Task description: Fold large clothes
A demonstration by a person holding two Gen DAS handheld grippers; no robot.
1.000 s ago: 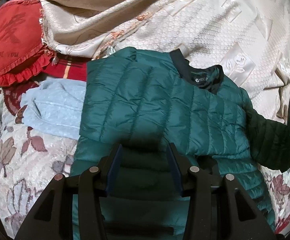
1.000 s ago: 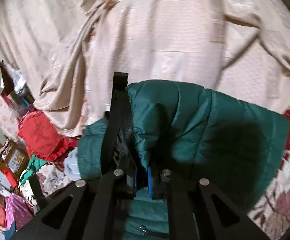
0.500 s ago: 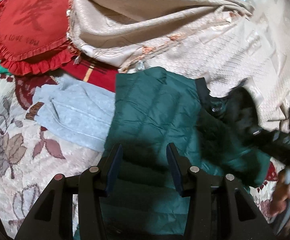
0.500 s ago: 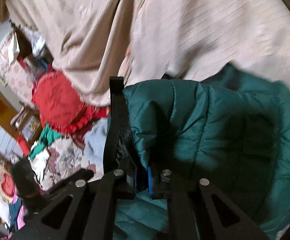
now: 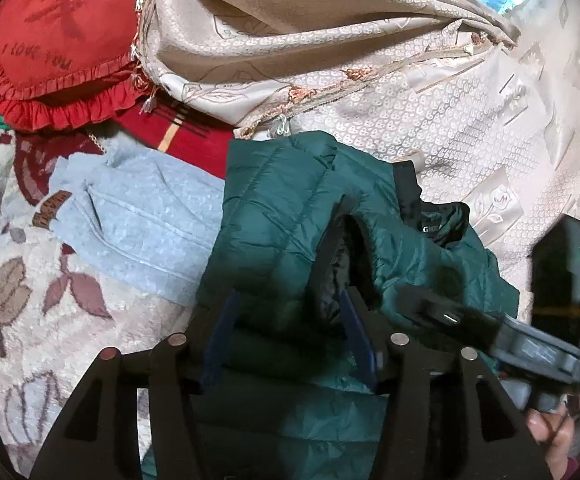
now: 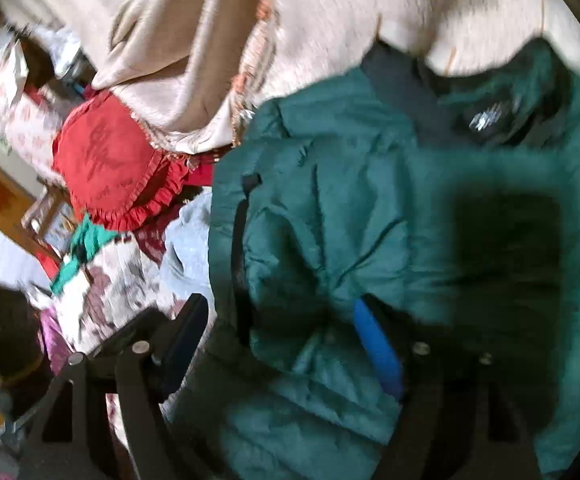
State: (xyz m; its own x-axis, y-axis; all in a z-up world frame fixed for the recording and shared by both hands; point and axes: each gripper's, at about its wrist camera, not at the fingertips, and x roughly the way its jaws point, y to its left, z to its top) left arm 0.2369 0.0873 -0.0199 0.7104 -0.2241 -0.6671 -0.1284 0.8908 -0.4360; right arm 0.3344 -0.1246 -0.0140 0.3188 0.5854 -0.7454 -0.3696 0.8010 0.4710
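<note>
On the flowered bedcover (image 5: 17, 288), the green quilted jacket (image 5: 281, 216) lies spread with its right sleeve (image 5: 406, 240) folded in across the chest, black collar (image 5: 438, 220) at the far end. The left gripper (image 5: 285, 332) hovers over the jacket's near half, and its jaws have just been opening; they stand moderately apart, with jacket cloth below them and no pad pressing. The right gripper (image 6: 277, 344) has also just been opening and now stands wide over the sleeve fold, nothing pinched.

The likely trouble: puffy slick fabric may spring back, so the released sleeve could slide off the chest or bunch up. The sleeve's black cuff (image 5: 330, 248) stands up between the two tools and might snag a finger as either hand draws away.

Left of the jacket, touching its edge, lies a pale blue garment (image 5: 129, 224), which any fold toward that side could catch. Beyond that sits a red frilled cushion (image 5: 53, 44). Behind the jacket, a beige quilt (image 5: 330, 52) is heaped against its collar end, leaving little room there. At the jacket's right, the person's hand (image 5: 554, 436) grips the other tool.
</note>
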